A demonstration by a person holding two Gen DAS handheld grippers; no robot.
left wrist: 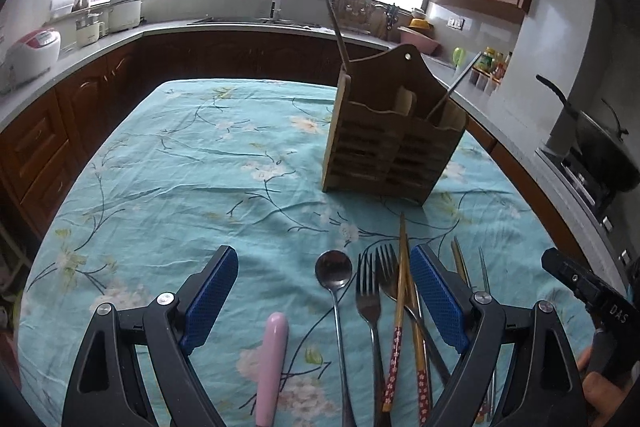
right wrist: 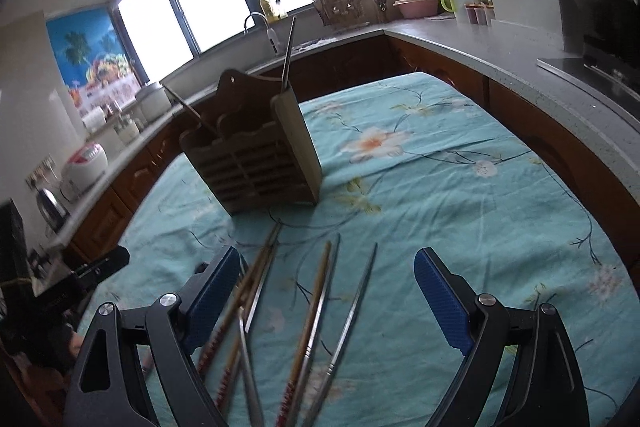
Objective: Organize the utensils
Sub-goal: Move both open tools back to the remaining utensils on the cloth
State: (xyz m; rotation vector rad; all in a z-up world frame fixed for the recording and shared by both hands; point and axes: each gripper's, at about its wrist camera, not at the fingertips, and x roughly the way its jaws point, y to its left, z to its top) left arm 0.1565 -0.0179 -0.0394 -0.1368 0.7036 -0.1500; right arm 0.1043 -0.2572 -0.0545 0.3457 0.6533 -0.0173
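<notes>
Utensils lie in a loose row on the floral tablecloth (left wrist: pixel 180 167), in front of the wooden caddy (left wrist: pixel 394 143), which already holds a couple of sticks. Left gripper (left wrist: pixel 324 301) spread wide, nothing in it, straddling the spoon (left wrist: pixel 334 269) and two forks (left wrist: pixel 370 291); the pink handle (left wrist: pixel 273 363) lies beside them. Right gripper (right wrist: pixel 324 299) equally wide and empty over the chopsticks (right wrist: pixel 316 311). Smart play here, I'd say: pick one piece, centre the pads on its shaft, close before lifting, since these overlap and could drag along.
</notes>
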